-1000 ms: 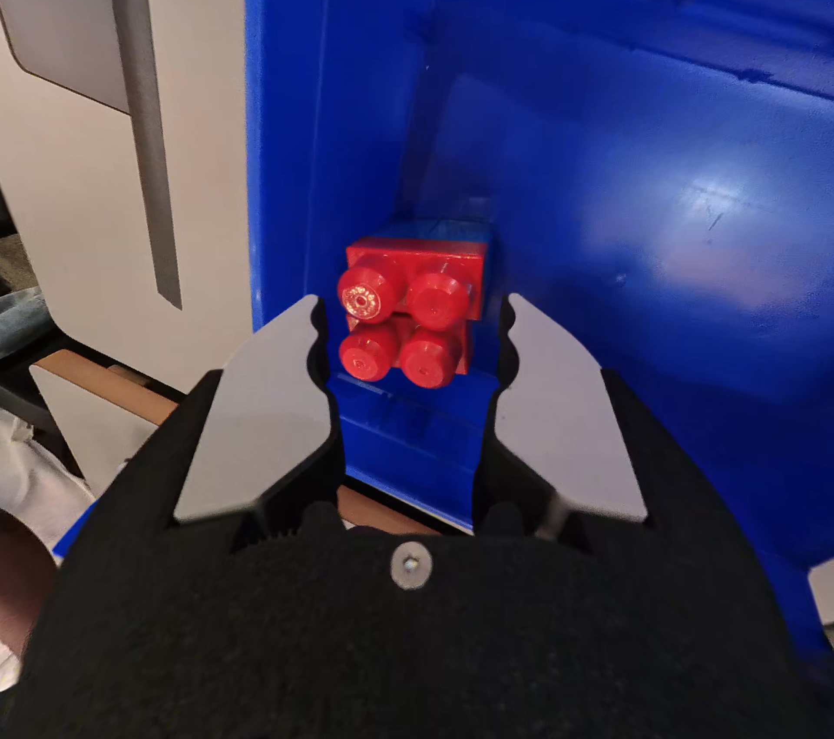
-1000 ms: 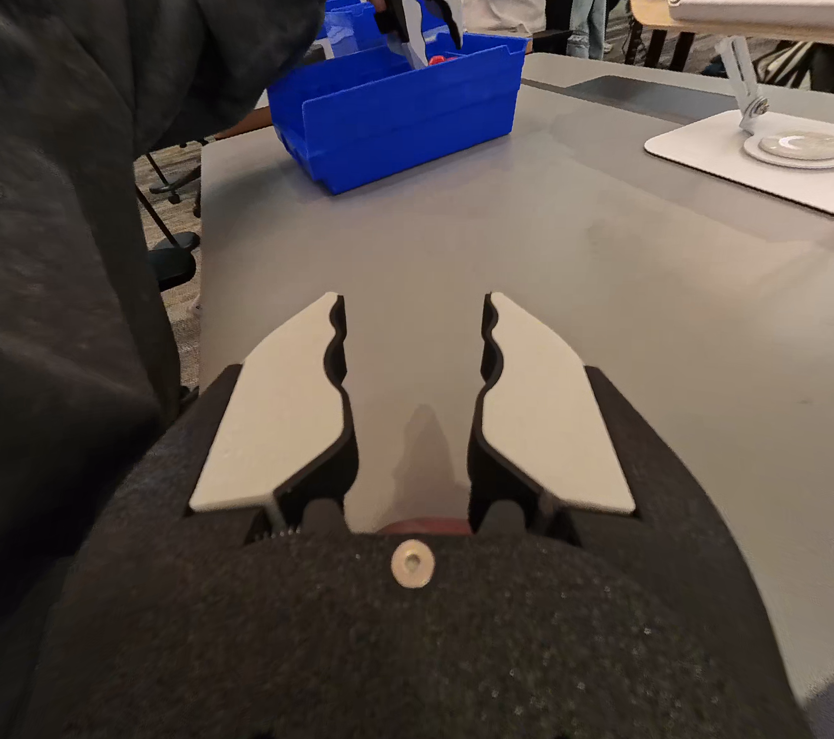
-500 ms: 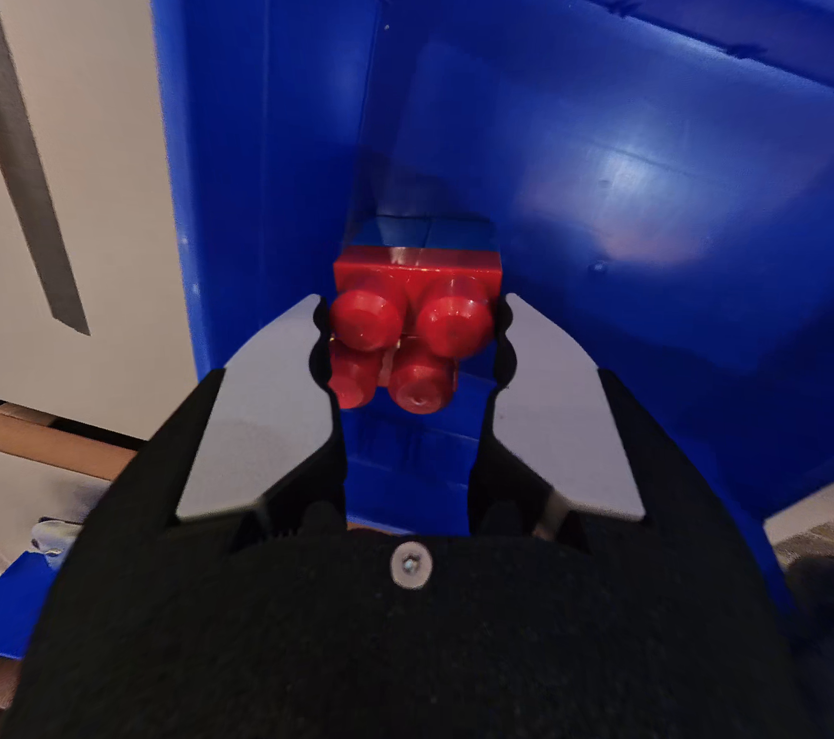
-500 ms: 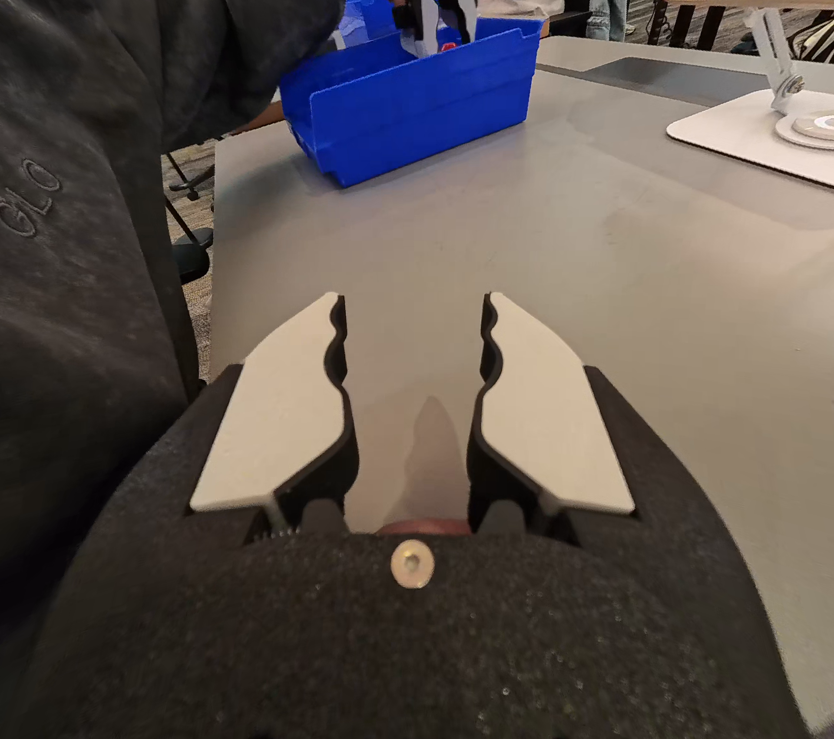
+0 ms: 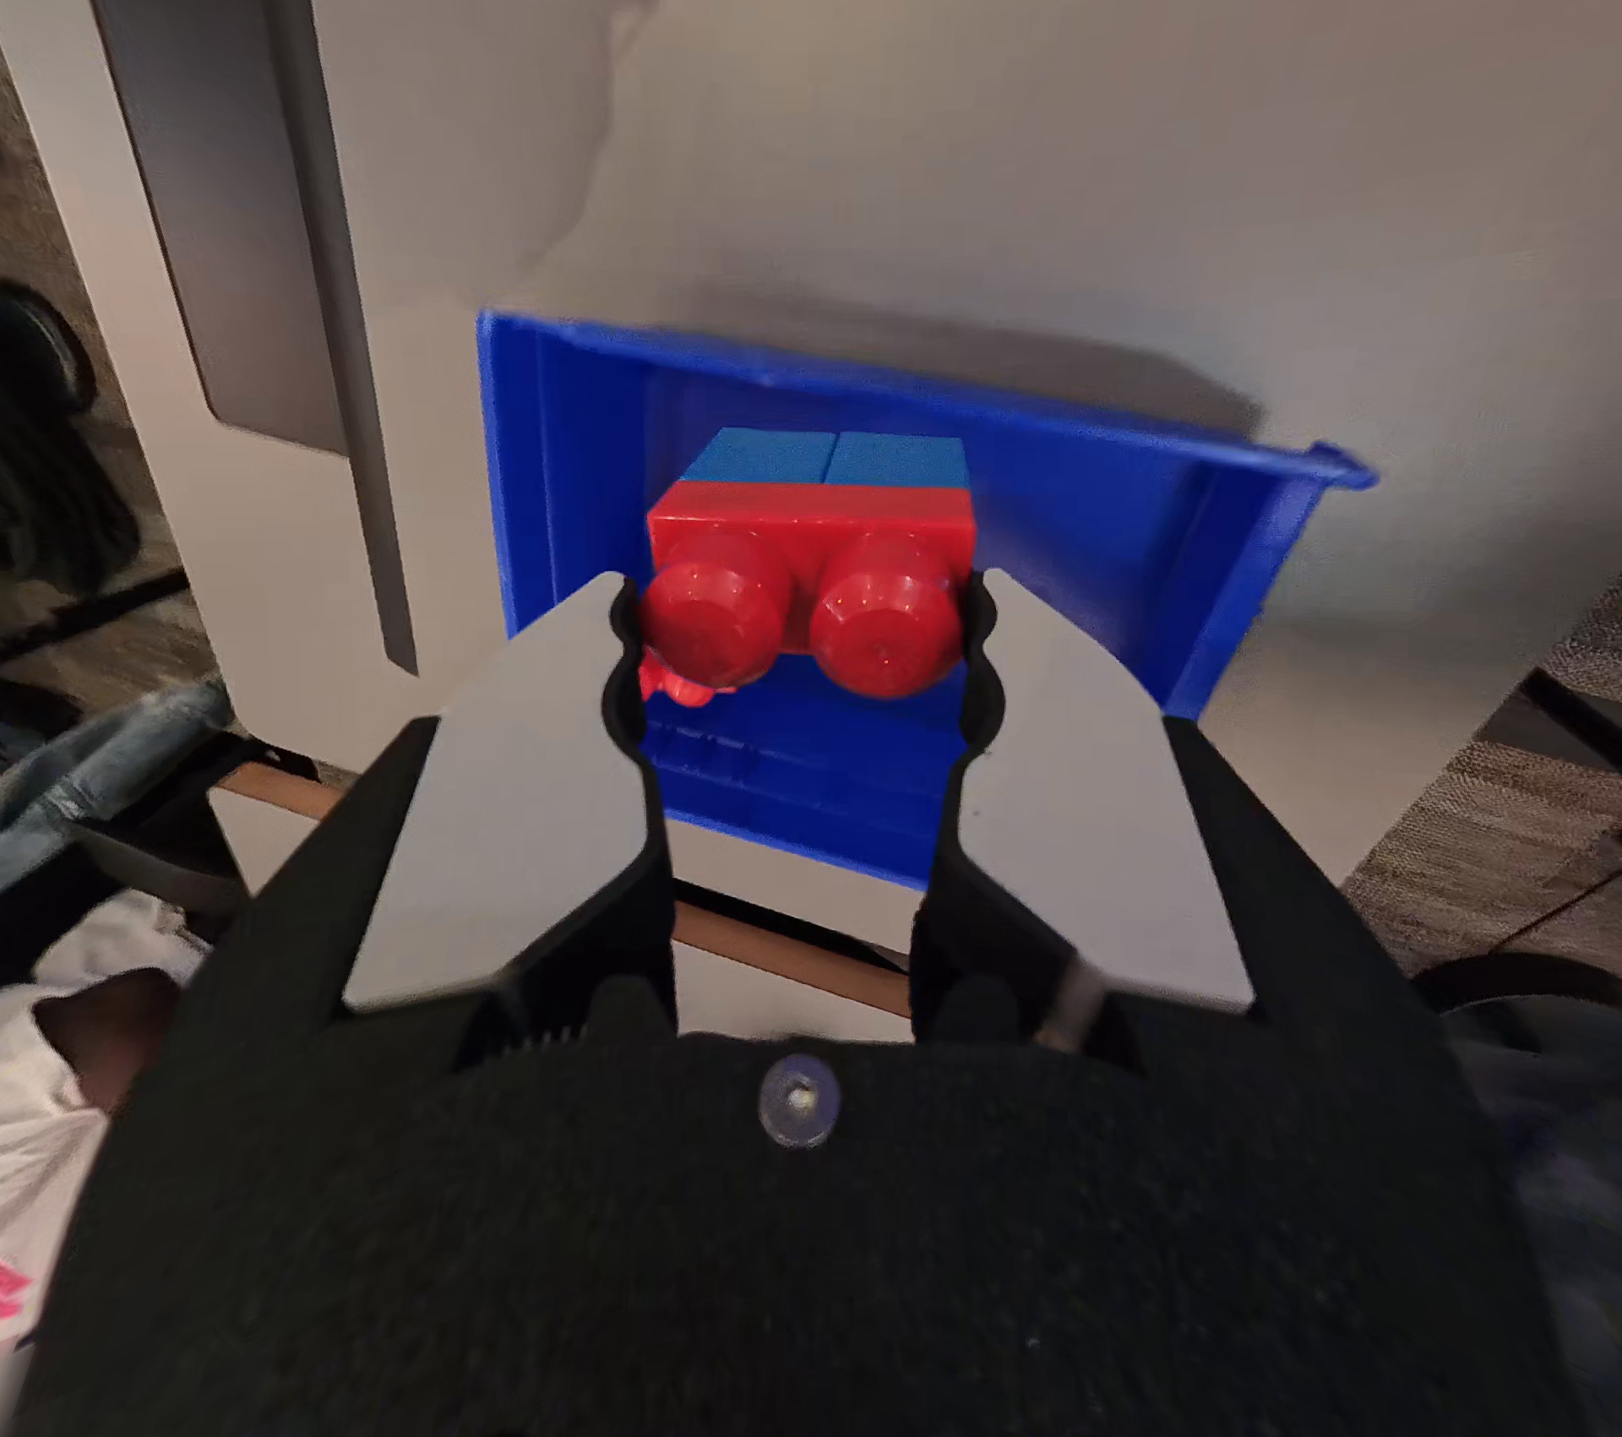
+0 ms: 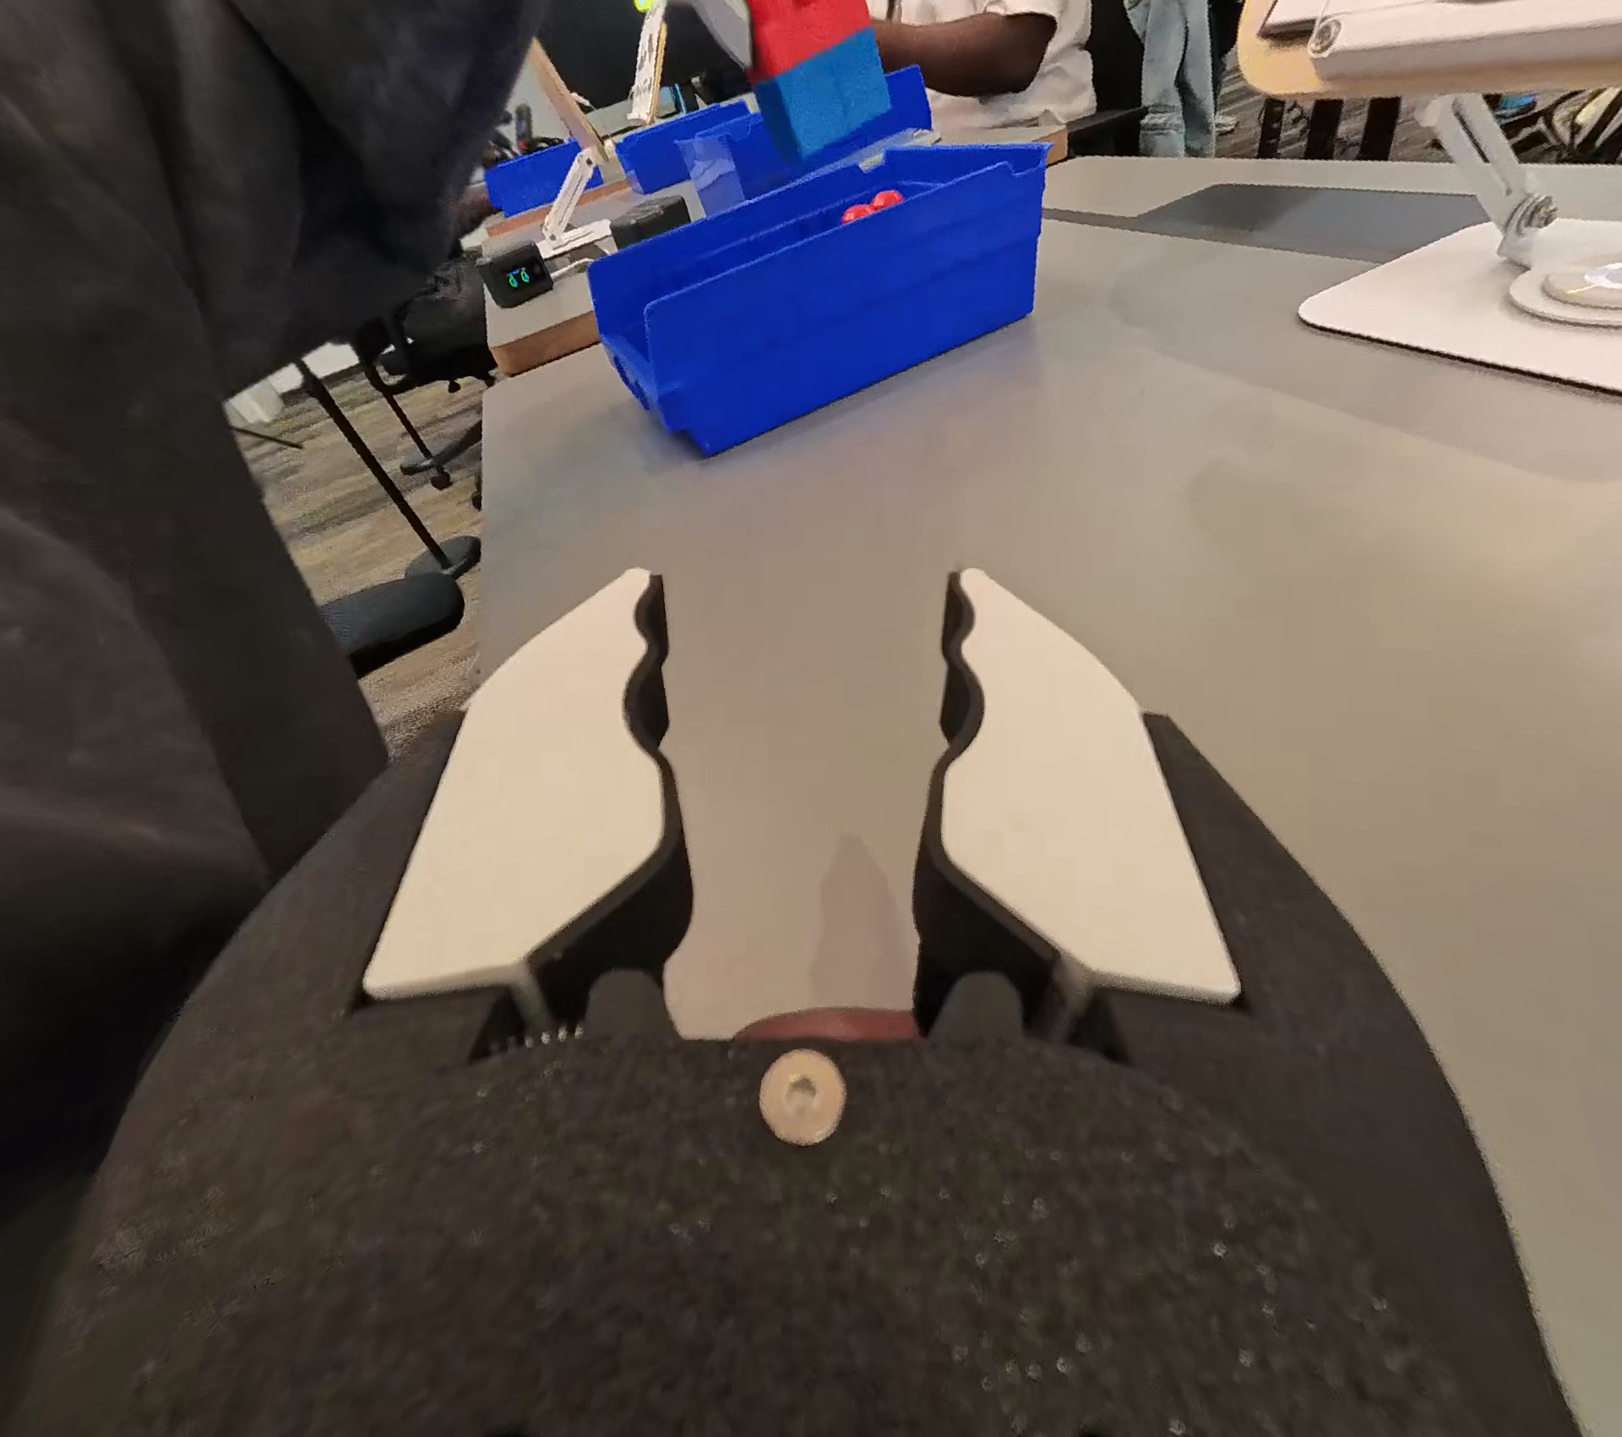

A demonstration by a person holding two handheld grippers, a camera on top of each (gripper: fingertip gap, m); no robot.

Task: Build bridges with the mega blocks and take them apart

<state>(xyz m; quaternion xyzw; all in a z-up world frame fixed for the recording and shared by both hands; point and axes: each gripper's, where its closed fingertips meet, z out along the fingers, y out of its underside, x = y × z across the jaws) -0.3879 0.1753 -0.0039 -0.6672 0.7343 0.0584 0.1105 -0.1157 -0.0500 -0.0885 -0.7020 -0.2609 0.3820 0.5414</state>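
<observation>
While the left claw (image 5: 799, 627) is clamped on the red block (image 5: 812, 552) by its studs, the whole little stack hangs in the air above the blue bin (image 6: 816, 306); the red piece sits on top with blue blocks (image 6: 825, 96) pressed on beneath it, and gripping the top piece seems the sensible way to carry it out — the joint alone holds the lower pieces, so a jolt could shake them loose. From the right wrist view the stack is tilted, studs pointing up and leaning away toward the far left, its base angled down toward the bin; it is hardly longer one way than the other, though its greater length seems to run from studs to base, along the line of the claw fingers. From the left wrist view the two near studs face the camera side by side between the fingertips, so the pads press across the pair.

Down in the bin something red (image 6: 869, 206) shows over the wall; I take it for another block, though only a scrap of it is visible.

The right claw (image 6: 803, 605) stands apart and holds nothing, low over the bare grey surface (image 6: 1141, 561) and well away from the bin — waiting, I would guess, where the stack is to be set down or pulled apart; a dark sleeve (image 6: 219, 166) fills the left of that view.
</observation>
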